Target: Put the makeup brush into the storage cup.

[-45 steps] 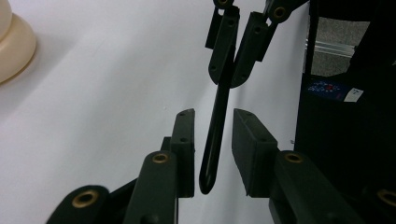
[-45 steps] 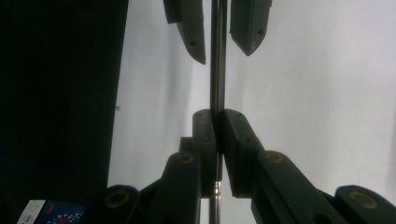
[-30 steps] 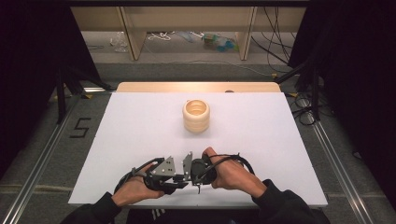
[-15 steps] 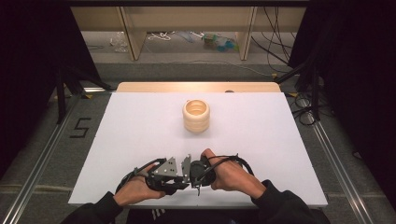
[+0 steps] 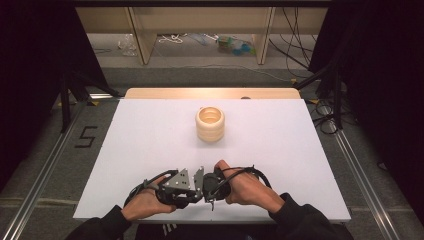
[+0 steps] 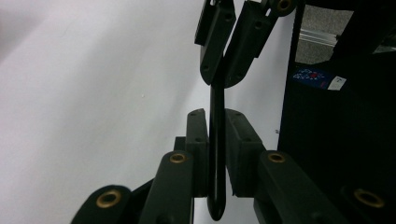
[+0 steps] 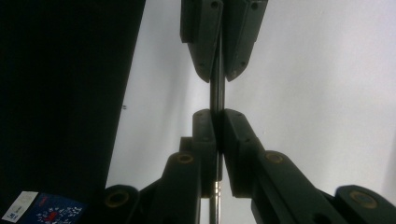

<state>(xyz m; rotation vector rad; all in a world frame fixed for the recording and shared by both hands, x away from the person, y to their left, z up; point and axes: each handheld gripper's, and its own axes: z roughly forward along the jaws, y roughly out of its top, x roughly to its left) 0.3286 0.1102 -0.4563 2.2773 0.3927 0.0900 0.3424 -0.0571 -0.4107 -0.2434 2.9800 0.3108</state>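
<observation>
Rod | pinched by left gripper and right gripper, both clamped | near table edge, well apart from ring stack | stack untouched, work barely begun

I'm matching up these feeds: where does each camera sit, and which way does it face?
High view: above the near edge, looking forward and down on the table; both hands, left gripper, right gripper, ring stack.
Left gripper view: on the left gripper, looking along its shut jaws, which clamp a thin black rod.
Right gripper view: on the right gripper, likewise.
Both gripper views share the rod.
</observation>
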